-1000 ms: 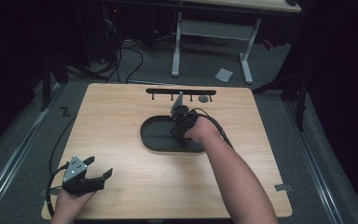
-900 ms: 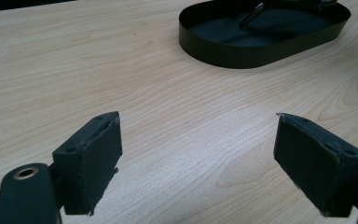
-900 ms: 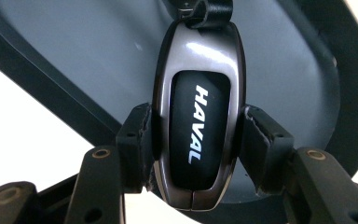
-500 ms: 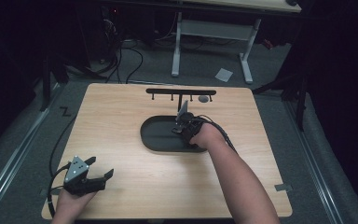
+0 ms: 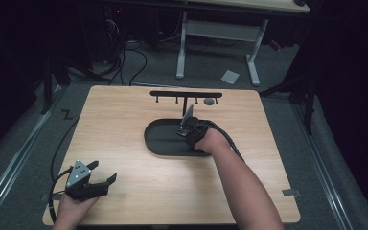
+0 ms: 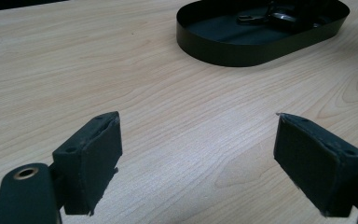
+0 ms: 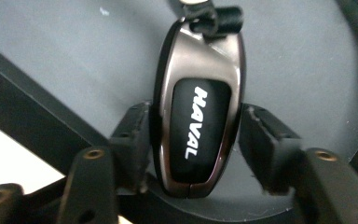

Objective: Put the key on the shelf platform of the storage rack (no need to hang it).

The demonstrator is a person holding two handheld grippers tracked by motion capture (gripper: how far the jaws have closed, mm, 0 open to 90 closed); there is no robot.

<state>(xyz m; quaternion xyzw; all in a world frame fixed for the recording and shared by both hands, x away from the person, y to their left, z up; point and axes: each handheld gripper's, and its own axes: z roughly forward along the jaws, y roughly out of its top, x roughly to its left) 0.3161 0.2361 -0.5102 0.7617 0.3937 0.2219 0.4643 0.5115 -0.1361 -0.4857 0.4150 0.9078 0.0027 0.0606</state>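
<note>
Since a second ago our right gripper (image 5: pixel 186 130) has sunk into the black oval tray (image 5: pixel 159 143), and its jaws have just been opening around the key fob (image 7: pixel 196 105), which lies on the tray floor between the pads; a thin gap shows at the right pad, so we read the fob as released. Our left gripper (image 5: pixel 106 181) has kept its place near the front left corner, jaws spread wide over bare wood. We work on a pale wooden table (image 5: pixel 124 120) with a black hook rack (image 5: pixel 186 95) at its far edge; beyond lie grey carpet, cables and a white desk frame (image 5: pixel 215 33) in a dark room
</note>
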